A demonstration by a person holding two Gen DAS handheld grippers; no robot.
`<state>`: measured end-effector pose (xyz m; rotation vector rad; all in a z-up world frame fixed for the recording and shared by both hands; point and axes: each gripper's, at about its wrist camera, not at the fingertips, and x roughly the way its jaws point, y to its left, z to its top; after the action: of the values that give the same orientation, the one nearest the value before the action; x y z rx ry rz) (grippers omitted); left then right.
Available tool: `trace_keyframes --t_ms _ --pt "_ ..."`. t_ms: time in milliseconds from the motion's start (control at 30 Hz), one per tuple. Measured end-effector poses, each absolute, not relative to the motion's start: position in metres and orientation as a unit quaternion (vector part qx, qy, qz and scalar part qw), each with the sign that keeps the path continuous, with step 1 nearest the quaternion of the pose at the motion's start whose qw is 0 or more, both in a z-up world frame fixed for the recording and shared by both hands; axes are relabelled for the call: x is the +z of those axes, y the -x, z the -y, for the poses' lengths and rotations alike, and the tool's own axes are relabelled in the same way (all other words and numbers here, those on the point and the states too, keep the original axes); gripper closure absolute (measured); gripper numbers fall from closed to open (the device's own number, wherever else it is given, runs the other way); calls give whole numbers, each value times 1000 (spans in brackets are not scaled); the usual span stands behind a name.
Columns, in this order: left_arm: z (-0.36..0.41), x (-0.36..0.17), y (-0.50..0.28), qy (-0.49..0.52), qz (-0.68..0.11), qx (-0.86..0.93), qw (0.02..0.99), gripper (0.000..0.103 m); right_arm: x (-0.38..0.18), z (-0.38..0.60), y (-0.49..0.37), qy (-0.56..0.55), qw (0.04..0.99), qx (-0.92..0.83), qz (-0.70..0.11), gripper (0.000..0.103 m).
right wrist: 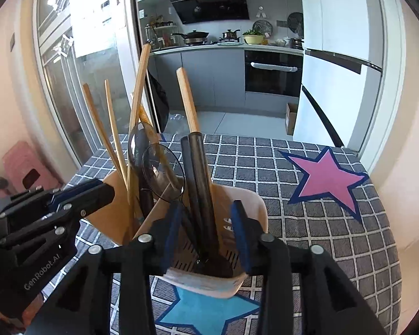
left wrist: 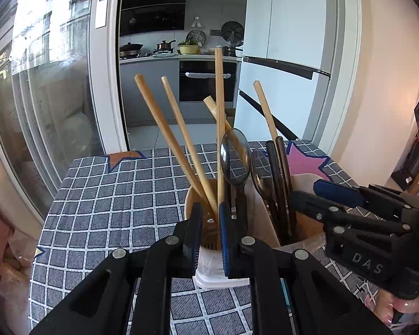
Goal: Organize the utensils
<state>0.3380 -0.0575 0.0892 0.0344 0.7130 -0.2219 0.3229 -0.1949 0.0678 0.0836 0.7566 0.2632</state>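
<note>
A beige utensil holder [left wrist: 189, 195] [right wrist: 255, 205] stands on the checked tablecloth. Its left part holds several wooden chopsticks [left wrist: 170, 139] [right wrist: 113, 139], and one tall chopstick [left wrist: 220, 106] stands upright. Two clear grey spoons [left wrist: 235, 159] [right wrist: 162, 167] rise from the middle. Dark chopsticks [left wrist: 279, 184] [right wrist: 201, 184] stand in the right part. My left gripper [left wrist: 209, 223] [right wrist: 110, 192] hovers at the left part's rim, jaws drawn close and pinching nothing. My right gripper [right wrist: 206, 237] [left wrist: 307, 195] is open around the dark chopsticks, and neither pad touches them.
The tablecloth [left wrist: 111, 195] [right wrist: 335, 237] carries a pink star [right wrist: 329, 178] and a blue star [right wrist: 209, 310]. Beyond the table's far edge a glass sliding door [left wrist: 56, 97] is on the left and a white fridge [right wrist: 338, 83] on the right. A hand [left wrist: 402, 307] holds the right gripper.
</note>
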Motion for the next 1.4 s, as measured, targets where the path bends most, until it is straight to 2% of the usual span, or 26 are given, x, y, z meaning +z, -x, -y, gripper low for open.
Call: trace_keyframes --t_ms 67,200,500,1033,1067,1100,1133,1400 --pt "56 89 -333 -16 -346 -108 932 60 70 198 -319 -52 919 124 -370 61" --pt "56 91 -322 -26 -339 -101 935 59 74 207 -309 -77 917 113 -374 52" --pt "43 91 -300 -21 -356 -84 931 59 88 218 -271 -99 920 97 -368 42" --pt "23 58 -235 -8 -408 -67 910 58 50 208 -205 -110 898 75 -419 23" --pt "21 56 -232 -6 -411 -65 909 29 49 208 -200 -108 898 73 -420 23" --pt "19 54 -227 -3 -414 -63 908 6 48 208 -197 -108 898 72 -420 23" --pt "17 54 -222 2 -409 -56 911 0 46 207 -193 -108 898 70 -421 23" --pt "17 52 -190 -3 -390 -60 919 0 33 209 -171 -107 898 47 -425 19"
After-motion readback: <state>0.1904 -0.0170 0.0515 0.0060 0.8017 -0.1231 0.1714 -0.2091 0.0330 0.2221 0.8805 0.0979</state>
